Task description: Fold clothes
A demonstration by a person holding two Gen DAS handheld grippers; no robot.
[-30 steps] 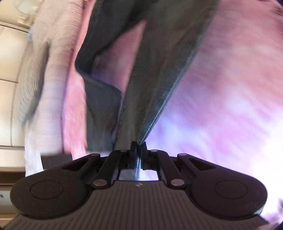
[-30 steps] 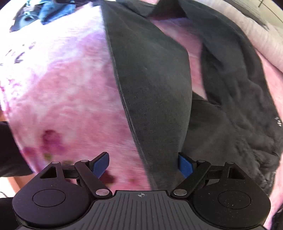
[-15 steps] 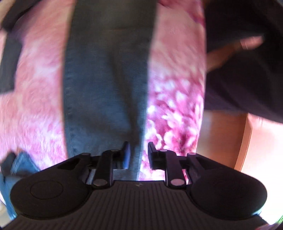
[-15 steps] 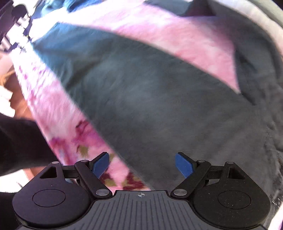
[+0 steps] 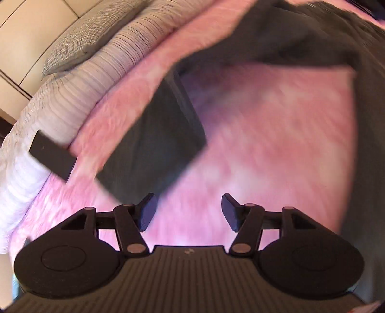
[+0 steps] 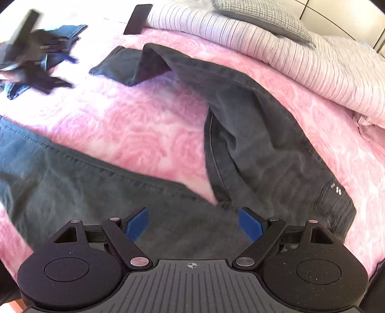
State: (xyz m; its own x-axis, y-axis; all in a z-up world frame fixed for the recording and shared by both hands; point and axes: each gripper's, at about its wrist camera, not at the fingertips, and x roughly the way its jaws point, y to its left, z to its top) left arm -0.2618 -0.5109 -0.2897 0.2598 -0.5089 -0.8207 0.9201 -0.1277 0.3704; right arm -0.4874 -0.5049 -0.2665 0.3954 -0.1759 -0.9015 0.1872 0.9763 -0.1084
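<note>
Dark grey trousers lie spread on a pink fleece blanket, their two legs splayed apart. One leg runs to the left, the other leg runs away and folds over at its hem. My right gripper hovers open over the crotch, blue pads apart with nothing between them. In the left wrist view, my left gripper is open over the blanket. A trouser leg end lies just ahead and to its left, apart from the fingers.
A striped duvet and a checked pillow are heaped along the far side of the bed. Blue jeans lie at the far left under a blurred dark shape. A flat dark bar rests on the duvet's edge.
My left gripper was shut on a trouser leg, then opened, let it go and swung away. My right gripper stayed open and shifted from the leg towards the crotch.
</note>
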